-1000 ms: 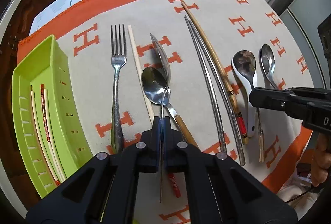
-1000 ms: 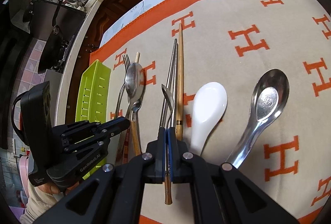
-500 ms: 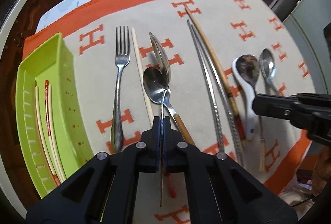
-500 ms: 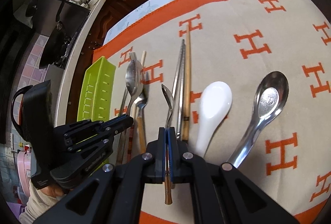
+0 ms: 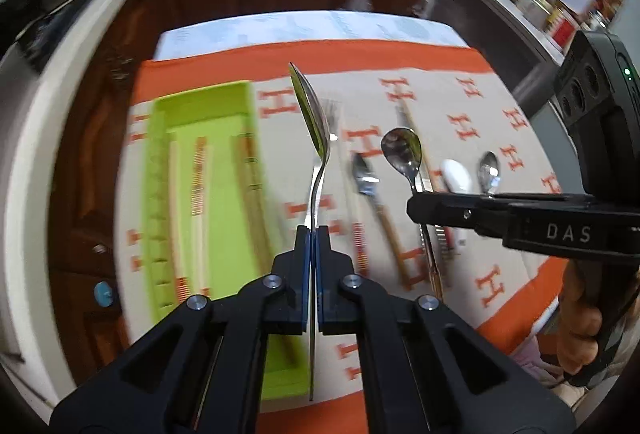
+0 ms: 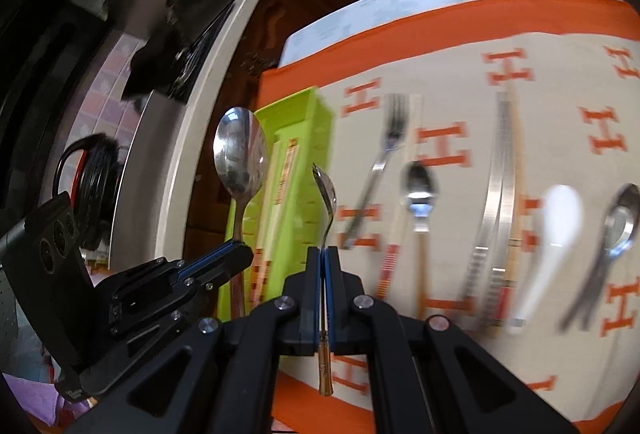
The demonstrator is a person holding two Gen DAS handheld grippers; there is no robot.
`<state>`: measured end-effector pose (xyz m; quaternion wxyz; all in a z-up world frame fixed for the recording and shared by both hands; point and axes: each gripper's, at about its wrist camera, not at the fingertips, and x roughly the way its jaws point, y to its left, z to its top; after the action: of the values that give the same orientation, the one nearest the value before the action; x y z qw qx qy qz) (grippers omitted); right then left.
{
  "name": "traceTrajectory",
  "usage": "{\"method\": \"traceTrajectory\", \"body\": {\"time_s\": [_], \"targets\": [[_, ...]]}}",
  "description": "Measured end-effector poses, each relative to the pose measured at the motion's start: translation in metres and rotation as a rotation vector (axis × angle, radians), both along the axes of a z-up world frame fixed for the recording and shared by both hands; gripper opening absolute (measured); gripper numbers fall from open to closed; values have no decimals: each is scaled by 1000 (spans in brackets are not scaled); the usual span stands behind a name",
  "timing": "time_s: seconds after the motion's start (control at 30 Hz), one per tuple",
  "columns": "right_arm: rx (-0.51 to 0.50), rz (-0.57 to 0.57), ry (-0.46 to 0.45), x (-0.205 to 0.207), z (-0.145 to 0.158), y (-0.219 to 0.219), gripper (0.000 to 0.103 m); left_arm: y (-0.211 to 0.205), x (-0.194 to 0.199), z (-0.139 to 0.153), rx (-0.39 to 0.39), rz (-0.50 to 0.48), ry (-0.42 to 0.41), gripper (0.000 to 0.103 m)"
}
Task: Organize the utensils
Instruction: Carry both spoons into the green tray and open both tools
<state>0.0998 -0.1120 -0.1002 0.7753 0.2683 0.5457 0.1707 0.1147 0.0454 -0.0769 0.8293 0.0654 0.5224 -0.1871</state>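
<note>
Left wrist view shows the left gripper (image 5: 313, 234) clamped on the handle of a large steel spoon (image 5: 311, 115), which stands edge-on along the fingers with its bowl pointing to the far side and its handle end trailing back toward the camera. The green tray (image 5: 202, 95) lies just to the left of that spoon on the orange-bordered cloth (image 5: 452, 95), its long axis running near to far, roughly parallel with the spoon, with a few chopsticks (image 5: 198, 169) already lying lengthwise inside. The spoon looks to be held above the cloth near the tray's right wall, though blur makes the height hard to judge. In the right wrist view the right gripper (image 6: 323, 254) is likewise closed on a smaller spoon (image 6: 327, 189), also aligned with its fingers, and it sits further right, with the left gripper between it and the tray. So the left hand is the nearer one: its load probably needs only a short sideways shift to the left and a lowering, with no turn, since spoon and tray already share a direction. A fork (image 6: 390, 137), more spoons and metal chopsticks (image 6: 498, 169) lie in a row on the cloth to the right, waiting
</note>
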Motion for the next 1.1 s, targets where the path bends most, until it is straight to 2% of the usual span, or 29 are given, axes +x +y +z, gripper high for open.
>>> {"method": "traceTrajectory", "body": {"time_s": [0.13,0.3,0.4,0.43,0.57,0.73,1.1], "targets": [[0,36,30,12,-7,39,2,40,6,-7,22,100,13,0],[1,41,87,27,-27,66,2,72,13,-27,26,169,46,0],[7,41,129,35,-40,75,3,82,16,-39,27,186,65,0],[9,42,140,36,-43,77,6,83,17,-42,35,189,66,0],[25,35,190,36,-55,76,6,83,14,-52,85,204,53,0],[22,34,148,28,-43,74,13,81,15,-47,104,207,42,1],[-37,49,64,6,-23,67,13,71,-5,-36,123,198,26,1]]}}
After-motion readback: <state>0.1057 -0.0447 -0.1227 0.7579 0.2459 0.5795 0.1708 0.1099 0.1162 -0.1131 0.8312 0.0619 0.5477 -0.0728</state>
